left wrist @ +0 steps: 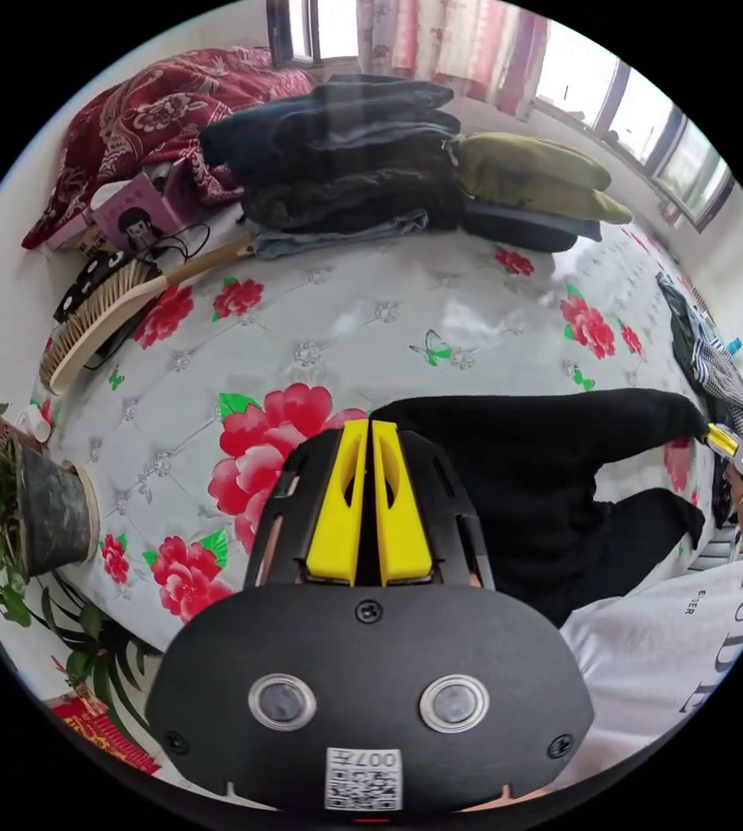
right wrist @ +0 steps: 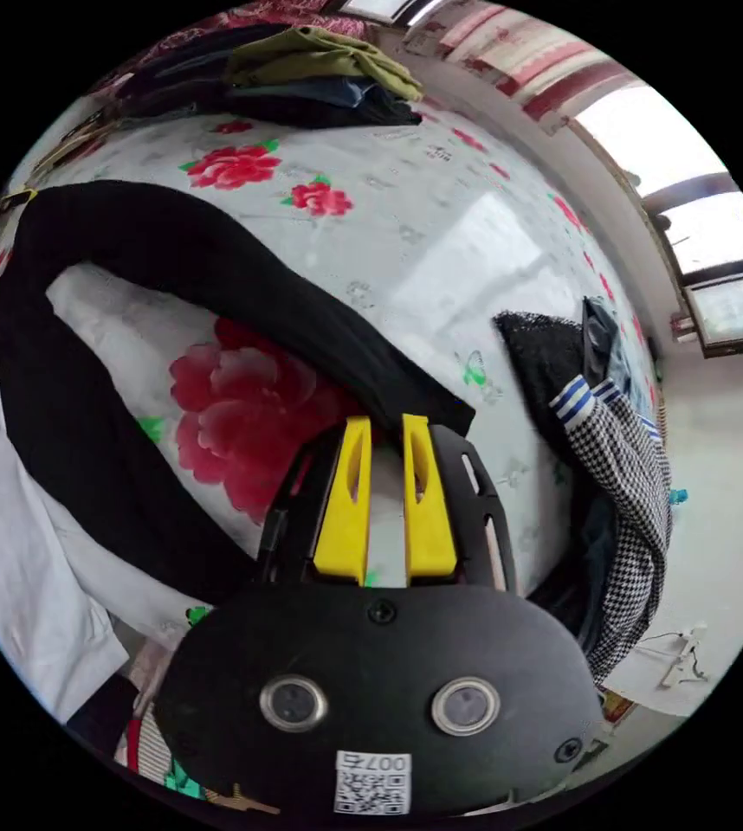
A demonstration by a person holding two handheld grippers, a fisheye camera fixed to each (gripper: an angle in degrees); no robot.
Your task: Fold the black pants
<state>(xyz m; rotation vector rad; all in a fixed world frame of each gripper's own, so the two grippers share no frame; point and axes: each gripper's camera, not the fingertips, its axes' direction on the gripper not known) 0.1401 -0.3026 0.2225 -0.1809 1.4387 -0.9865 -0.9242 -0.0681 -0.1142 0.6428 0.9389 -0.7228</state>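
Your left hand-held gripper [left wrist: 370, 433] is clamped on the waist of the soft black pants [left wrist: 519, 485] and your right hand-held gripper [right wrist: 386, 430] on a leg hem, stretched along the floral bed's [left wrist: 345, 329] near edge, no fold made yet.
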